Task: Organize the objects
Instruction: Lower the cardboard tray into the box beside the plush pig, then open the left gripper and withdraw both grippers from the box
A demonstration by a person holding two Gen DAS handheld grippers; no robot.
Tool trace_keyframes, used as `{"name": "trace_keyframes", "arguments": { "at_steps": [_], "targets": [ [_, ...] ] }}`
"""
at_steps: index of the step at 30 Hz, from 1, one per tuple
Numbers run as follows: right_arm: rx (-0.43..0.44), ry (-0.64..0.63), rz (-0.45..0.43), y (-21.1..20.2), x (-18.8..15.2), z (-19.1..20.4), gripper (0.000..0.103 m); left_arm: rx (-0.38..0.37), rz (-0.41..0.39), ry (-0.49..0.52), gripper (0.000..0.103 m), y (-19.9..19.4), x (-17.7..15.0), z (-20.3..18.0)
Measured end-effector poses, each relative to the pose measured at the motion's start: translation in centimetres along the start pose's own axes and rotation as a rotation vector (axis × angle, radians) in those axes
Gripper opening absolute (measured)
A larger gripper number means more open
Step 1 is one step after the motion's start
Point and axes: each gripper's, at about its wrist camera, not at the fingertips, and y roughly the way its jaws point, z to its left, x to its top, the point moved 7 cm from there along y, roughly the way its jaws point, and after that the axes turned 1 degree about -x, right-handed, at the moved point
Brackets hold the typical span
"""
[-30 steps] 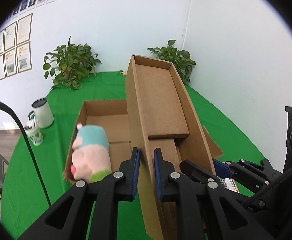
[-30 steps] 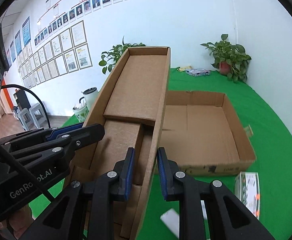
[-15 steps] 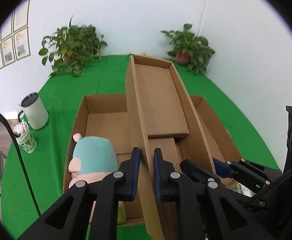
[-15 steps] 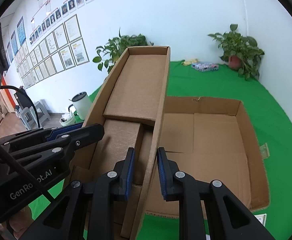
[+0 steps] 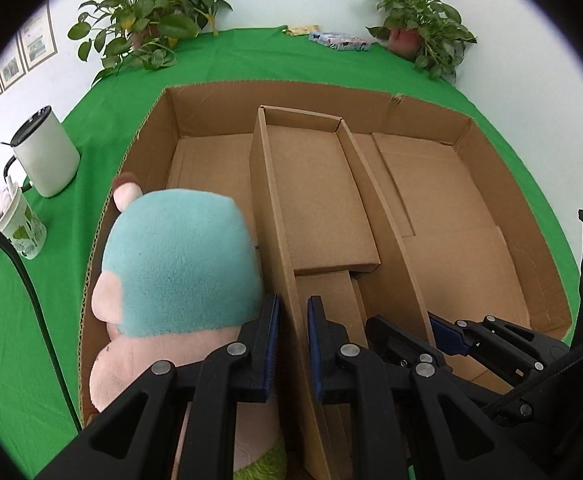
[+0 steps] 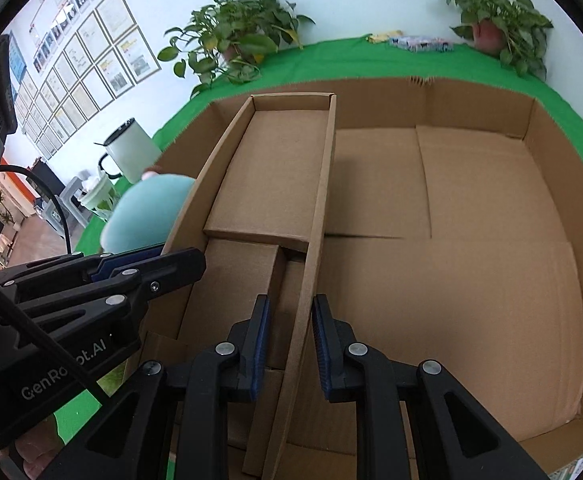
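Note:
A narrow open cardboard tray hangs inside a large shallow cardboard box on the green table. My left gripper is shut on the tray's left wall. My right gripper straddles the tray's right wall, its pads a little apart from the card. A plush toy with a teal cap and pink face lies in the box's left part, beside the tray.
A white mug and a paper cup stand left of the box. Two potted plants and a small printed pack sit at the table's back. A dark cable hangs at left.
Both grippers have carried the tray forward and down from above the table into the large box. The plush toy now lies close beside the left gripper.

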Motion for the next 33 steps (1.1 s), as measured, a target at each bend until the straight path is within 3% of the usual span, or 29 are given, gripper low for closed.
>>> {"name": "trace_keyframes", "arguments": {
  "at_steps": [5, 13, 20, 21, 23, 25, 27, 30, 33],
  "targets": [
    [-0.004, 0.005, 0.015, 1.1, -1.1, 0.7, 0.016, 0.005, -0.017, -0.010, 0.015, -1.1, -0.1, 0.3],
    [-0.068, -0.029, 0.033, 2.3, -0.9, 2.4, 0.018, 0.075, -0.143, 0.030, 0.015, -6.4, -0.4, 1.3],
    [-0.094, -0.073, 0.000, 0.6, -0.9, 3.4, 0.027, 0.103, -0.212, 0.016, 0.015, -9.2, -2.4, 2.2],
    [-0.101, -0.082, -0.020, -0.5, -1.1, 3.1, 0.031, 0.107, -0.232, 0.011, 0.018, -9.7, -2.7, 2.3],
    [-0.133, -0.109, -0.086, -3.3, -1.0, 3.4, 0.054, 0.117, -0.294, 0.008, 0.031, -11.0, -3.6, 2.2],
    [-0.148, -0.141, -0.159, -6.4, -1.3, 3.8, 0.068, 0.149, -0.380, 0.006, 0.061, -12.7, -4.4, 1.9],
    [-0.173, -0.182, -0.234, -9.6, -2.2, 4.2, 0.079, 0.189, -0.469, 0.004, 0.078, -14.6, -5.5, 1.5],
    [-0.218, -0.254, -0.357, -14.5, -4.7, 4.6, 0.089, 0.209, -0.550, 0.021, 0.081, -16.5, -7.0, 0.6],
    [-0.211, -0.271, -0.421, -18.0, -7.7, 4.3, 0.092, 0.235, -0.566, 0.030, 0.081, -17.4, -8.3, -0.3]
  ]
}}
